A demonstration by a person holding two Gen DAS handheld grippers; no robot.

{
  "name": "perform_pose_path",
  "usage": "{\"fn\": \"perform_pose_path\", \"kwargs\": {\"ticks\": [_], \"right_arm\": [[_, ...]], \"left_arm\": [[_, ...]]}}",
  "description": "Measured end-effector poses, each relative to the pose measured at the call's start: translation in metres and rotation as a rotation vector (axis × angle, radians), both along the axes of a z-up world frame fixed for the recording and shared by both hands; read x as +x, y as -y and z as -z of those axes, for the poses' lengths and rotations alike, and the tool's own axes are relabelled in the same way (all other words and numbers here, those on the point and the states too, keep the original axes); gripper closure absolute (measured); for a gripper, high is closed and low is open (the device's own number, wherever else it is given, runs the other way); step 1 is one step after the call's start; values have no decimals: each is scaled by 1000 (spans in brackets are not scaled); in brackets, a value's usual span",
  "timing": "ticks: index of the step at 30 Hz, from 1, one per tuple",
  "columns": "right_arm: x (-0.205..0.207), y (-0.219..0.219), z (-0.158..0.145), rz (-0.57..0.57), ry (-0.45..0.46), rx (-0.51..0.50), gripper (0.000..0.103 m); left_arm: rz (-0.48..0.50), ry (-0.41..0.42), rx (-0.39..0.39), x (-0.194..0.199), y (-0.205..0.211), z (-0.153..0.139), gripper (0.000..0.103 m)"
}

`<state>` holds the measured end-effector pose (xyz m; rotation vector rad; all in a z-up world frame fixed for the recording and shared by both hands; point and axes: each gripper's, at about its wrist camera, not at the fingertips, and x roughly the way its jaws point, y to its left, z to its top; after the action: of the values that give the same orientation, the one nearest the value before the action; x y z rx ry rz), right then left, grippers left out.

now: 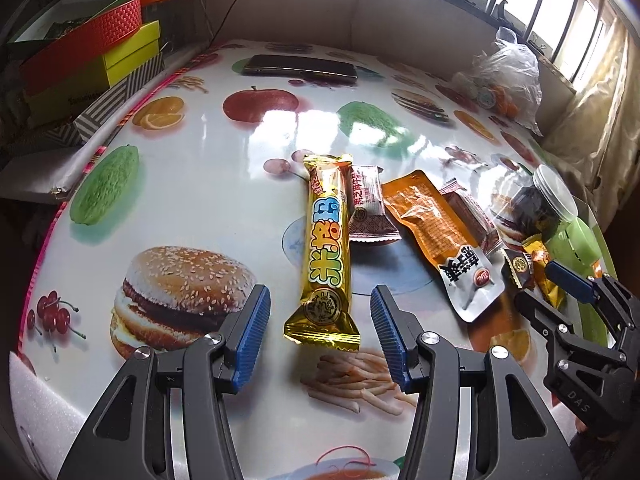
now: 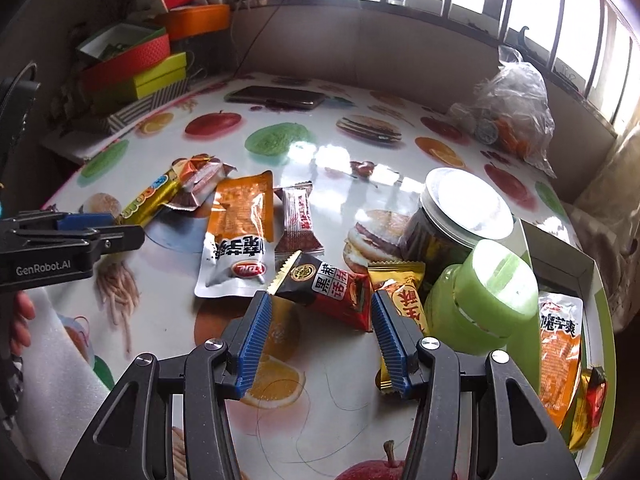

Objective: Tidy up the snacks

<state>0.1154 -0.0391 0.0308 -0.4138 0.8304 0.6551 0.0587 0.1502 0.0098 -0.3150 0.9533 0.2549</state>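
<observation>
A long gold snack bar [image 1: 328, 252] lies on the fruit-print table, its near end between the fingertips of my open left gripper [image 1: 318, 312]. Beside it lie a brown-white candy [image 1: 368, 208], an orange pouch [image 1: 440, 240] and a dark red candy [image 1: 470, 214]. My open right gripper [image 2: 320, 320] hovers before a black-red packet [image 2: 332, 290] and a yellow packet [image 2: 404, 296]. The orange pouch [image 2: 240, 232] and a red-brown candy [image 2: 300, 220] lie farther back. The right gripper also shows in the left wrist view [image 1: 556, 288], and the left gripper in the right wrist view [image 2: 100, 228].
A clear jar [image 2: 460, 216] and a green lidded bottle [image 2: 488, 292] stand at the right, beside a green-rimmed box [image 2: 600, 320] holding several snack packs. A phone [image 1: 300, 66] lies at the far edge, a plastic bag [image 2: 512, 116] at far right, stacked boxes [image 1: 100, 52] at the left.
</observation>
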Motion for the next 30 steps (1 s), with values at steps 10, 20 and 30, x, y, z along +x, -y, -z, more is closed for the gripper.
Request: {"fn": "perform_pose_path", "kwargs": {"ticks": [10, 20, 30], "right_arm": [[13, -8, 10, -11, -8, -45, 52], [20, -8, 13, -1, -58, 1, 53], [20, -5, 12, -5, -80, 39, 68]], "left_arm": [[-8, 5, -14, 18, -9, -1, 50], [21, 14, -23, 33, -12, 2, 50], [16, 27, -57, 33, -15, 2, 70]]}}
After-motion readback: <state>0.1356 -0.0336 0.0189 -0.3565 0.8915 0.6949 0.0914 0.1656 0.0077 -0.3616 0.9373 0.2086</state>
